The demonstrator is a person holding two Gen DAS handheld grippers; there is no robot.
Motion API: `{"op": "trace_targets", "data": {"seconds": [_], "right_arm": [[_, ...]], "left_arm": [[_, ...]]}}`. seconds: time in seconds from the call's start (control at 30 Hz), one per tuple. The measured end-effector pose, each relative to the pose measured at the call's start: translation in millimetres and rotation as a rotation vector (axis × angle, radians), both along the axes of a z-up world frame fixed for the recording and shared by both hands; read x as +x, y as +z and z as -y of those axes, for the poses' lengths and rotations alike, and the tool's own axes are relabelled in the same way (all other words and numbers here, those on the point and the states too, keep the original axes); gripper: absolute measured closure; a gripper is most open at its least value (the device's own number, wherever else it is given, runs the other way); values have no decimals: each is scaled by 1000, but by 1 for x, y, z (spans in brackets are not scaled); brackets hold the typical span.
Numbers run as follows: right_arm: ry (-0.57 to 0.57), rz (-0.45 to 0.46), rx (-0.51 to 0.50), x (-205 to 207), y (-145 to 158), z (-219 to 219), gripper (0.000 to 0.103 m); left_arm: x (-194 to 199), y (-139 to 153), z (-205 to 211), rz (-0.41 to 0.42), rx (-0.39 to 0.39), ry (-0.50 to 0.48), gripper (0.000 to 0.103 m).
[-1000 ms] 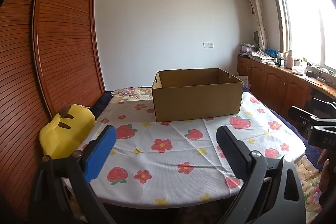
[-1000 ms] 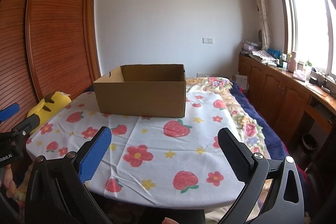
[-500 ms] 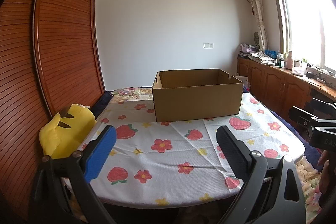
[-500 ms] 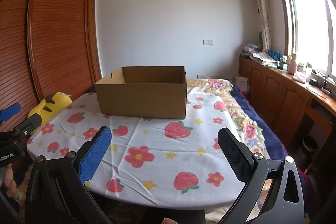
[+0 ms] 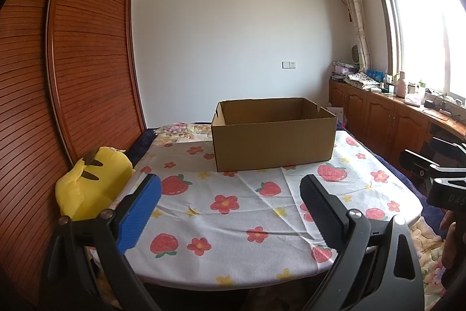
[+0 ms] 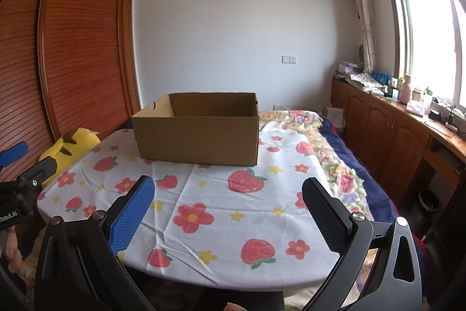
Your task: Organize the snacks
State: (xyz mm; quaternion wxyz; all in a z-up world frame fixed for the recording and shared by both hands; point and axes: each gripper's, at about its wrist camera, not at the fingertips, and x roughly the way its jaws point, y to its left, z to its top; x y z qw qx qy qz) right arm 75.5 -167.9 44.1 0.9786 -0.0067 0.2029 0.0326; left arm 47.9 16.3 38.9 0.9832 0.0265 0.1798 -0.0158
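An open brown cardboard box [image 5: 272, 142] stands upright at the far side of a table covered with a strawberry-and-flower cloth [image 5: 233, 212]; it also shows in the right wrist view [image 6: 198, 136]. Its inside is hidden from here. No snacks are in view. My left gripper [image 5: 230, 209] is open and empty, held over the table's near edge. My right gripper [image 6: 228, 212] is open and empty, also over the near edge, to the right of the left one.
A yellow plush toy [image 5: 90, 179] sits at the table's left edge beside a wooden slatted wardrobe [image 5: 72, 77]. A bed with a floral blanket [image 6: 335, 165] lies right of the table. Wooden cabinets [image 6: 393, 130] run under the window.
Both views have risen very slightly; the box and the grippers' openings are unchanged.
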Motion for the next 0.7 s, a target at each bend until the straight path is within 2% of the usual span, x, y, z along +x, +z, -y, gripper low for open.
{"op": "trace_targets", "data": {"seconds": [0.7], "right_arm": [[4,0,6,-1,1,1,0]], "left_arm": [[-2,-1,-2,-1,-8,2,6]]}}
